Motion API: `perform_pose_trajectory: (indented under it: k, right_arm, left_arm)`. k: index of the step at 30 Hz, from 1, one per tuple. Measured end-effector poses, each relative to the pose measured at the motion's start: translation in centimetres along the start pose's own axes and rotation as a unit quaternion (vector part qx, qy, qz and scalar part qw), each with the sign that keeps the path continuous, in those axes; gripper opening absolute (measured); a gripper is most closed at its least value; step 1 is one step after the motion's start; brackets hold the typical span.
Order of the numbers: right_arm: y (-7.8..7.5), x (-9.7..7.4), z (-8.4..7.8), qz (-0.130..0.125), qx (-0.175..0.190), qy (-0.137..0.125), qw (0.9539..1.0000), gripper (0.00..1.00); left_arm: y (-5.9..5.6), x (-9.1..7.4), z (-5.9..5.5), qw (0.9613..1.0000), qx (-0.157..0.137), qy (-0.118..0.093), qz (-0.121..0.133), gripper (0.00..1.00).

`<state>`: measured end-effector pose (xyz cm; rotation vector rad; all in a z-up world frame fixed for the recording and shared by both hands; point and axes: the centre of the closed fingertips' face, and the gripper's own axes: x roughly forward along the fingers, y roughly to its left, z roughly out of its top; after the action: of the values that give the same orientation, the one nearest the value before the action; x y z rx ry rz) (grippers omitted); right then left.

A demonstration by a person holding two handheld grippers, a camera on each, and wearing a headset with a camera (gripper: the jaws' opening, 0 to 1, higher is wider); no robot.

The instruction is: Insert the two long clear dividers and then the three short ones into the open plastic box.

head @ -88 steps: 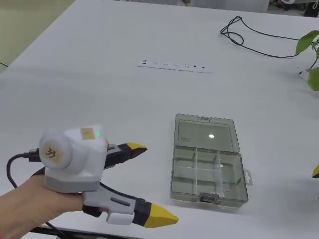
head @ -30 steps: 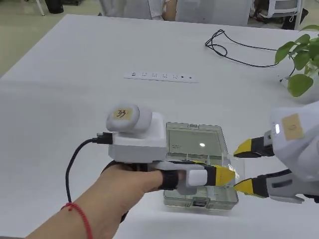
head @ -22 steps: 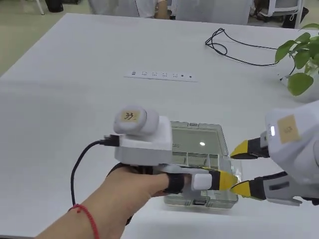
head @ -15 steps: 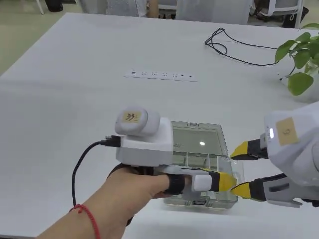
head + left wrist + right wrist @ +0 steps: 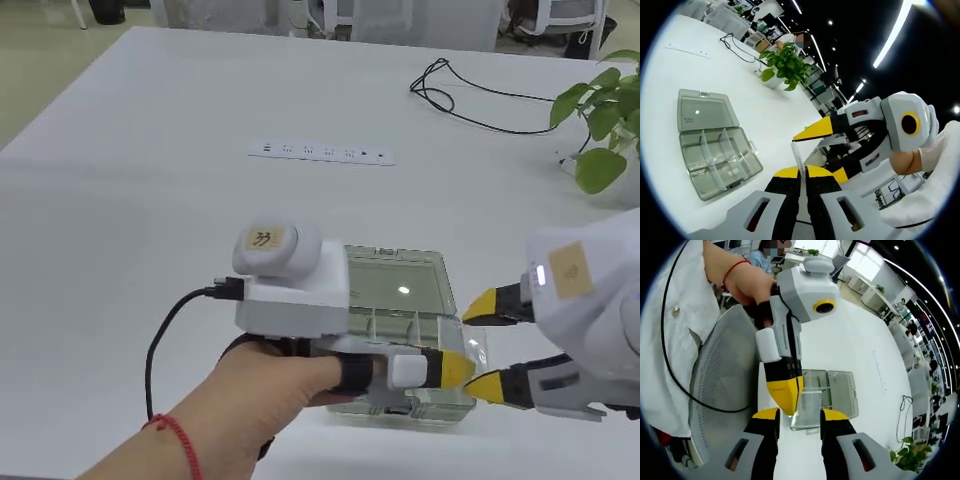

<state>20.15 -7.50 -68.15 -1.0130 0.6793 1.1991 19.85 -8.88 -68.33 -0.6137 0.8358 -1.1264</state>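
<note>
1. Left gripper view: the left hand-held gripper (image 5: 802, 172) has its jaws pressed together on a clear divider (image 5: 797, 156). The divider stands up out of the yellow tips as a thin, see-through strip. Just past these tips and a little to their right is the right hand-held gripper (image 5: 817, 156). Its jaws are spread, one yellow tip above the divider's top edge and the other lower down. The open plastic box (image 5: 735, 182) lies on the white worktop (image 5: 670, 75), well to the left of the left hand-held gripper's tips. Its lid (image 5: 702, 107) is laid flat behind it, and clear dividers already stand in its tray. A green plant (image 5: 785, 65) stands far beyond the tips.

2. Right gripper view: the right hand-held gripper's own jaws rise spread apart. The left hand-held gripper reaches in from above, and its yellow tip ends between them. The clear divider sits in the gap between the spread jaws. I cannot tell whether either pad touches it. The plastic box lies on the worktop just beyond the tips.

3. Head view: a hand (image 5: 270, 390) holds the left hand-held gripper over the near part of the plastic box. The right hand-held gripper is just to its right, jaws apart and tips facing it. A power strip (image 5: 322, 152) and a black cable (image 5: 470, 95) lie well beyond both.
</note>
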Motion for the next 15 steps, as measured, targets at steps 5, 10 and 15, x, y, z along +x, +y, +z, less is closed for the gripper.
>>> perform_pose_trajectory:
  k: [5,10,15]
  right_arm:
    - [-0.26,-0.1,0.04,-0.005,-0.014,0.002,0.9999,0.31]
    - [-0.15,-0.03,-0.08,0.0,-0.014,0.003,0.9999,0.3]
    - [-0.32,-0.59,0.13,0.007,-0.011,-0.006,0.9999,0.32]
  left_arm:
    - [0.58,-0.19,-0.43,0.9999,0.002,0.006,0.012,0.0]
    - [0.24,0.04,-0.24,1.0,-0.004,-0.001,0.003,0.0]
    - [0.51,-0.17,0.14,1.0,0.004,-0.006,0.005,0.0]
